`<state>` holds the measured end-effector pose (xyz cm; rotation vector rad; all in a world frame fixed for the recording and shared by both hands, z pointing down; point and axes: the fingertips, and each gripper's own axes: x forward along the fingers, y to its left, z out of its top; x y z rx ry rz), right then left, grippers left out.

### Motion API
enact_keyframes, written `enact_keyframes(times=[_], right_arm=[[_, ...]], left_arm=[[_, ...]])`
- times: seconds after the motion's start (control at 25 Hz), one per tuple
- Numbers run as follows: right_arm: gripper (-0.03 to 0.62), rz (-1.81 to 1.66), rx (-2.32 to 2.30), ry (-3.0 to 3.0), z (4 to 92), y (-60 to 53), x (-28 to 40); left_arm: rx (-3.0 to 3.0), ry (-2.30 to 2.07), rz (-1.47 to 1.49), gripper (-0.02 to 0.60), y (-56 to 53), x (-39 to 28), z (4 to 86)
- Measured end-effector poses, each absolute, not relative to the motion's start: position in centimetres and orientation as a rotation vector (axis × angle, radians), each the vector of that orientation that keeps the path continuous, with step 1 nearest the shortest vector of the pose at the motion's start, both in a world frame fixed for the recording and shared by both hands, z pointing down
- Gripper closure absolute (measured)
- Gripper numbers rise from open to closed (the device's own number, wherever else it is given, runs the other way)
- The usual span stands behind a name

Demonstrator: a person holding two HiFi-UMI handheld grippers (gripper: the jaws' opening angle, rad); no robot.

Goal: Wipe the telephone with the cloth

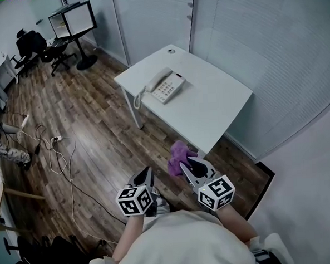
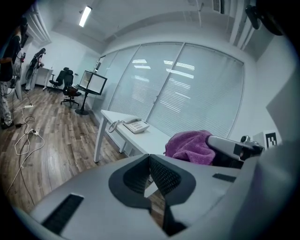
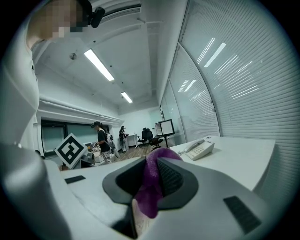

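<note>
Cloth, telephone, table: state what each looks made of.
Cloth: purple fabric, likely terry or microfibre; fuzzy surface, soft bunched folds.
Telephone: probably white moulded plastic; smooth, rounded edges.
Table: white top, perhaps laminate; flat, matte, thin edge.

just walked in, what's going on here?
A person with tongs in each hand stands by the near corner of a white table. The right tongs are clamped on a purple cloth. The left tongs are shut with nothing in them. The white telephone sits toward the far end of the table with its handset on the cradle. The cloth is well short of it, so wiping has not started.
</note>
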<state>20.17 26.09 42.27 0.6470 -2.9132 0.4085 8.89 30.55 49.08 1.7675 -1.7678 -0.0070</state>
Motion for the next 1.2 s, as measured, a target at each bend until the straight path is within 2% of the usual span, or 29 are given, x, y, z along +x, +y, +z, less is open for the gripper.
enact_keyframes(times=[1.2], right_arm=[[0.513,0.387,0.833,-2.85,42.7,15.5,2.1]], left_arm=[[1.878,-1.64,0.049,0.56,18.4,-9.2,50.0]])
